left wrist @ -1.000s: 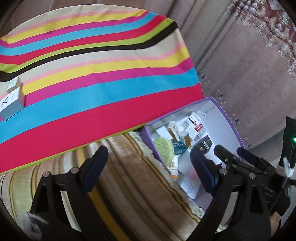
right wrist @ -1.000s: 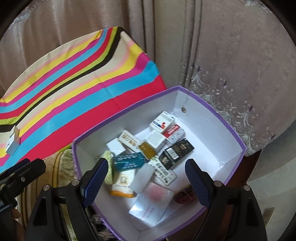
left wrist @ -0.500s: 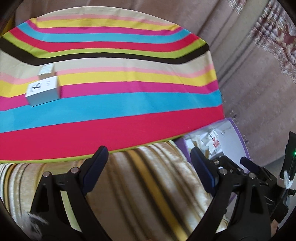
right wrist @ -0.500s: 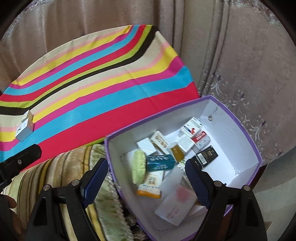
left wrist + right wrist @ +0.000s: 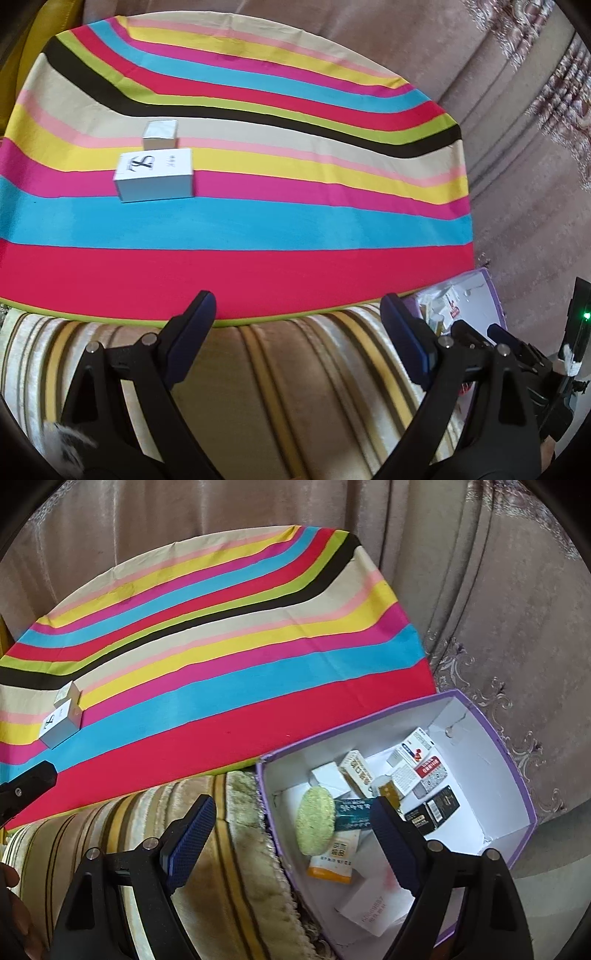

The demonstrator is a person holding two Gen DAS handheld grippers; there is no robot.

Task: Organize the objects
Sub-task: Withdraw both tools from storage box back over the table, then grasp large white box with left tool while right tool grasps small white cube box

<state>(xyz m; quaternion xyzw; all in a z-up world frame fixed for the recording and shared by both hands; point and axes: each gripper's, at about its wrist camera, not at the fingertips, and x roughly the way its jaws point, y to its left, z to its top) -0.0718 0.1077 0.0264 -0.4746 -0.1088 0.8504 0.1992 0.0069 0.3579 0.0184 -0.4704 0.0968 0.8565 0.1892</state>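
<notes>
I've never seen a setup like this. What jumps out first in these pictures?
The bright striped cloth fills the scene, bare except for two white boxes: a larger box with a small box just behind it. Off its right edge sits an open purple-rimmed box heaped with little packets and a green sponge.

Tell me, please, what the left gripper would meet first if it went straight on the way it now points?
Probably the brown striped cushion, which fills the gap between the open, empty jaws of the left gripper. The striped tablecloth begins just beyond it; depth is hard to judge, so the cloth's near edge might come first.
</notes>
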